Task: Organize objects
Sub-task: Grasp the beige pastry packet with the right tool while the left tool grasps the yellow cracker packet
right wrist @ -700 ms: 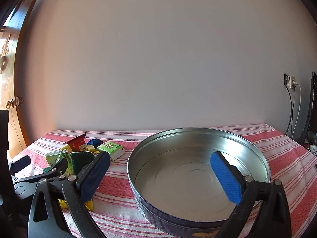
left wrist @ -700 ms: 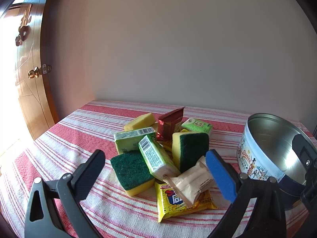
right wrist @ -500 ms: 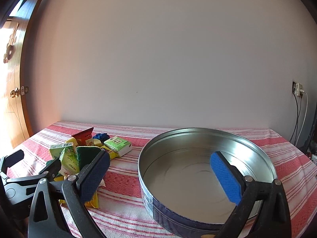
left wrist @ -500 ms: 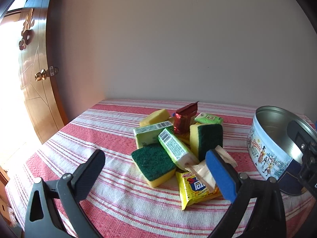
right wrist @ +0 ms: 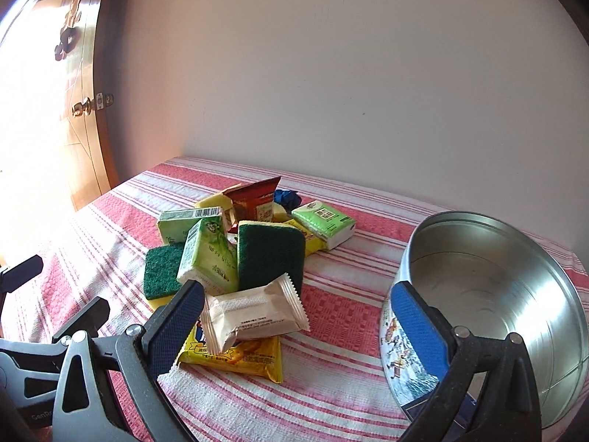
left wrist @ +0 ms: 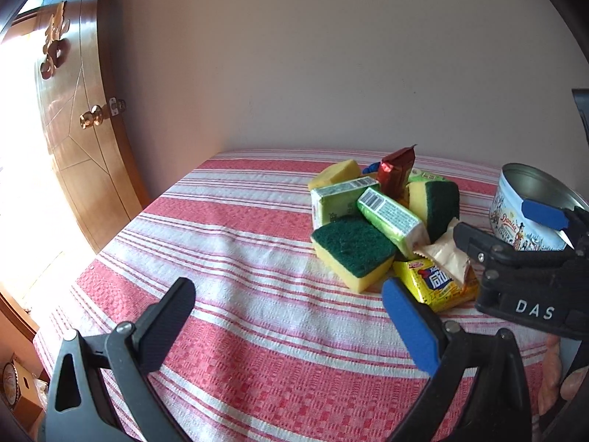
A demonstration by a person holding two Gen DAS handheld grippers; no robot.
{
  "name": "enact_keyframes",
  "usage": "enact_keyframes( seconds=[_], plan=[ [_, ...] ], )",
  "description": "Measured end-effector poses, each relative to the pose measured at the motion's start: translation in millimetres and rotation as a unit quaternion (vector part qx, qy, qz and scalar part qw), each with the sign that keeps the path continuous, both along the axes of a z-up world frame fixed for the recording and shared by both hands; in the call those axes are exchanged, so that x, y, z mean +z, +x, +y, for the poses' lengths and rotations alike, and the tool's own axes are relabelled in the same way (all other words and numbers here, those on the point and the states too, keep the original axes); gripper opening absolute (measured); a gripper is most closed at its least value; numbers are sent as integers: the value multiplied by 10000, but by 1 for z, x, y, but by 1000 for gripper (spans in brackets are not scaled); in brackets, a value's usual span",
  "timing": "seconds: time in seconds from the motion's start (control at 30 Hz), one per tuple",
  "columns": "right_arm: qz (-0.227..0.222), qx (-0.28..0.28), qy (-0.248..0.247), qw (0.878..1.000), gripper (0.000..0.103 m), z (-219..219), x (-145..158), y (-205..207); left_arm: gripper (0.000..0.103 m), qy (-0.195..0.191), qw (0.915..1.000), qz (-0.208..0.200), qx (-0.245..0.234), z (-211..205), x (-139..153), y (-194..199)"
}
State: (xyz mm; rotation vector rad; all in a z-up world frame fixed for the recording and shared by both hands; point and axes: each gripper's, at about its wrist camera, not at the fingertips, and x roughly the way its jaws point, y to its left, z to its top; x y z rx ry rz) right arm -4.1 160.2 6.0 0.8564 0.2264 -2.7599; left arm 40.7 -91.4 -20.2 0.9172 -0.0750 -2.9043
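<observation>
Two claws spread wide, left claw (left wrist: 291, 328) empty, right claw (right wrist: 298, 326) empty

Both wrist views low, near, facing wall; sharing pile (left wrist: 383, 228) (and tin (right wrist: 489, 294))

Red-and-white striped tablecloth (left wrist: 239, 243), green-and-yellow sponges (right wrist: 270, 250), yellow snack packet (right wrist: 235, 359), silver tin (right wrist: 489, 294)
</observation>
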Motion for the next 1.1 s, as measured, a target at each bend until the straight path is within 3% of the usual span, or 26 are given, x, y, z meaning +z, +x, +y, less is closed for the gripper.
enact_keyframes(
  seconds=[0.13, 0.37, 0.5, 0.63, 0.73, 0.8, 0.9, 1.0, 1.1],
  plan=[
    [-571, 116, 180, 9981, 103, -9, -17, -26, 103, 109, 9998, -149, -26, -2, -3, -6],
    [-578, 386, 513, 9963, 102, -21, -21, -30, 103, 102, 9995, -288, 30, 2, -5, -14],
    [-834, 709, 452, 9930, 99, -30, -26, -30, 102, 94, 9994, -324, 85, 3, -6, -14],
    [-1041, 901, 41, 9905, 78, -21, -26, -34, 102, 132, 9990, -413, 90, 4, -7, -15],
    [-964, 932, 2, 9910, 71, -18, -22, -29, 102, 203, 9986, -485, 14, 7, -8, -16],
    [-880, 961, -33, 9915, 57, -16, -17, -25, 102, 207, 9985, -514, -28, 9, -9, -16],
    [-973, 999, -329, 9897, 57, -8, -13, -24, 102, 273, 9978, -585, -114, 15, -10, -18],
    [-1099, 981, -325, 9886, 57, -5, -17, -30, 102, 315, 9974, -623, -163, 21, -10, -19],
    [-1236, 948, -400, 9870, 64, -1, -23, -34, 102, 237, 9977, -606, -169, 24, -9, -19]
  ],
)
